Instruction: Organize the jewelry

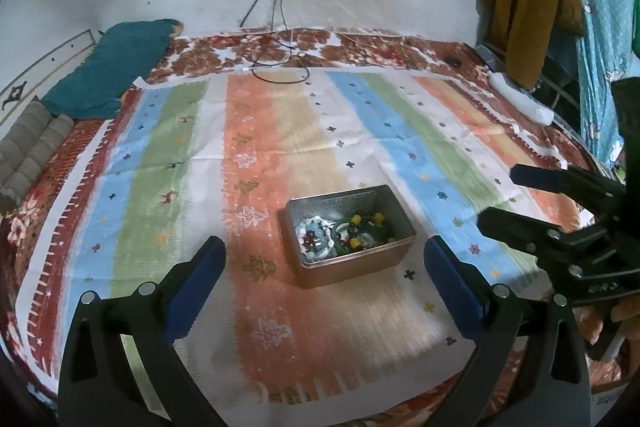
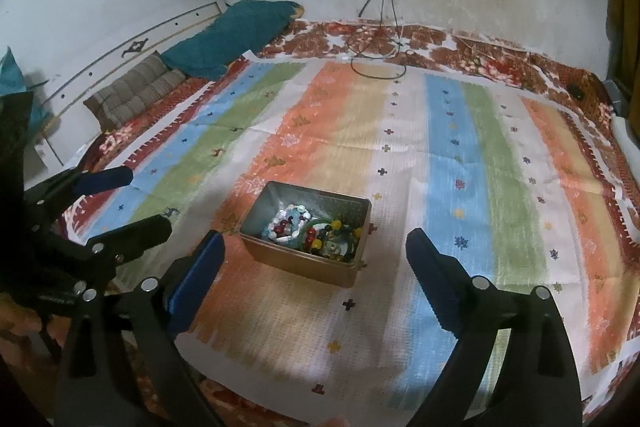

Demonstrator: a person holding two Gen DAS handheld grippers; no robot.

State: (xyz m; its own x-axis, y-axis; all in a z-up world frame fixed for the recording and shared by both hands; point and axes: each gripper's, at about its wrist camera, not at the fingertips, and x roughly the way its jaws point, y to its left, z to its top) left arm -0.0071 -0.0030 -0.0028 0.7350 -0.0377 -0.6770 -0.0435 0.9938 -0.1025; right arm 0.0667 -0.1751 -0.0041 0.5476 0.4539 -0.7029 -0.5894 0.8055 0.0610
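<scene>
A: Both claws spread wide, nothing held, left gripper (image 1: 325, 269) & right gripper (image 2: 316, 265) hovering short of the tin (image 1: 396, 215)

B: Where's the jewelry (image 1: 340, 235)?

A: Piled in the tin, mid striped cloth (image 1: 256, 131), toward its near edge

B: Prob. go for one bracelet, pinch a top strand, lift slow so nothing tangles

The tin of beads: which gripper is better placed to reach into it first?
Probably the left gripper: the tin lies centred between its open fingers. The right gripper, also open, sees it off to the left.
</scene>
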